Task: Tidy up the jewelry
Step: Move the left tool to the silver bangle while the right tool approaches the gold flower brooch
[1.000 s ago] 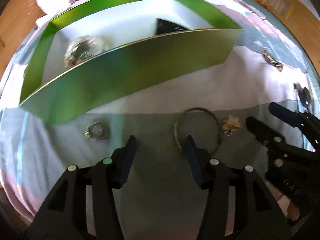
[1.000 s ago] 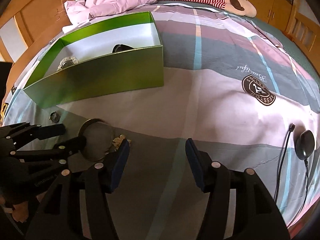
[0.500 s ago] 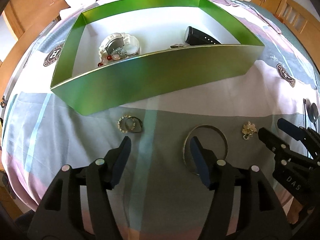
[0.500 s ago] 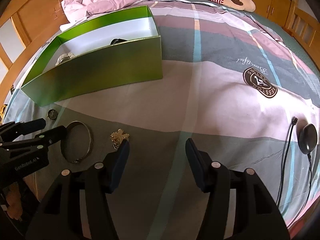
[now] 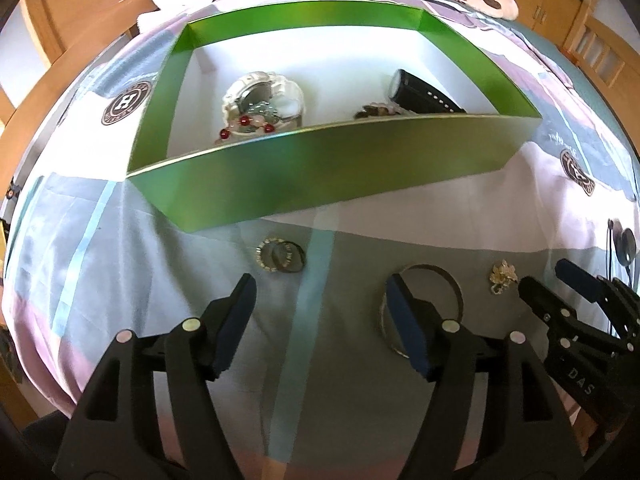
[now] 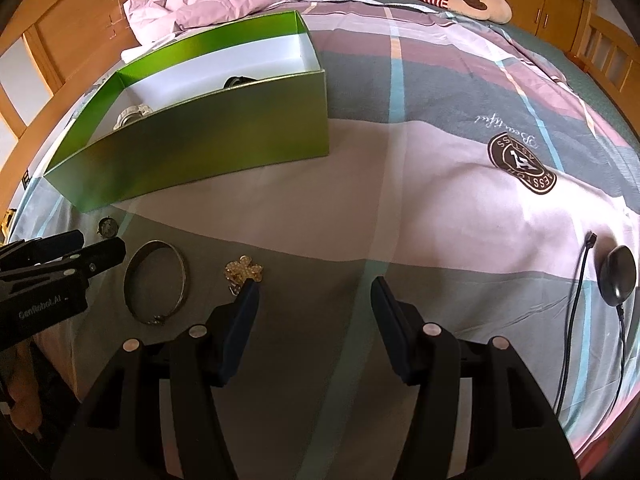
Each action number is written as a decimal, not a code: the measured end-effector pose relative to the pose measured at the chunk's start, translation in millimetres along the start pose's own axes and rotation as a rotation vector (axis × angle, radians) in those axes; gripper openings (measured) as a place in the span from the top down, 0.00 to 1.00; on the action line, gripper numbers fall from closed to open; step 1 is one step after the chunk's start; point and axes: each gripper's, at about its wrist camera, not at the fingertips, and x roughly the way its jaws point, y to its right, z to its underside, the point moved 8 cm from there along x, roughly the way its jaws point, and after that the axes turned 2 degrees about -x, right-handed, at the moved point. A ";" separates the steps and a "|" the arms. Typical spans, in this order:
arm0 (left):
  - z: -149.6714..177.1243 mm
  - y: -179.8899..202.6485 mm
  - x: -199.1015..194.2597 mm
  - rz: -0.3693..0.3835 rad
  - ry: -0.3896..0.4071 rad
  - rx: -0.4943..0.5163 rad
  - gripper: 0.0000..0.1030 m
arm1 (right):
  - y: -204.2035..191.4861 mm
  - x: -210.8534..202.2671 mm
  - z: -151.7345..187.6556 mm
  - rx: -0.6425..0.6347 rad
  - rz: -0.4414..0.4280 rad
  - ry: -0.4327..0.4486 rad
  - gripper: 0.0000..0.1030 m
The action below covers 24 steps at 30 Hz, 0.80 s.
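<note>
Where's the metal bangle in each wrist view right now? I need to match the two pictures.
Left wrist view: the metal bangle lies lower right of centre on the bedspread, partly hidden behind the left gripper's right finger.
Right wrist view: the bangle lies lower left, whole, between the left gripper's fingertips and the gold brooch.
Shared landmark: the gold brooch lies just right of the bangle in both views.

A green box (image 5: 320, 176) with a white floor sits open on the bed. Inside it lie a white watch (image 5: 262, 98), red beads (image 5: 244, 122) and a black watch (image 5: 420, 94). Just outside the box's front wall lie 2 overlapping rings (image 5: 280, 258), a flat metal bangle (image 6: 156, 282) and a gold brooch (image 6: 244, 272).
</note>
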 end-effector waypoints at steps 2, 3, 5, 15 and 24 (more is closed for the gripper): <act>-2.0 -4.7 -1.8 -0.011 0.008 -0.022 0.34 | -4.6 -4.0 -2.0 -0.012 -0.018 0.016 0.44; -2.7 -7.5 -3.1 -0.013 0.013 -0.035 0.34 | -9.3 -6.9 -3.3 -0.026 -0.032 0.025 0.44; -2.5 -16.9 -8.3 -0.008 0.022 -0.081 0.34 | -19.5 -11.5 -5.7 -0.058 -0.052 0.038 0.44; 16.8 -56.6 -2.6 -0.042 -0.057 -0.238 0.33 | -85.7 -7.4 -5.3 -0.199 -0.160 0.014 0.44; 17.9 -66.4 0.5 -0.055 -0.068 -0.281 0.33 | -110.7 21.1 -2.4 -0.232 -0.189 -0.039 0.44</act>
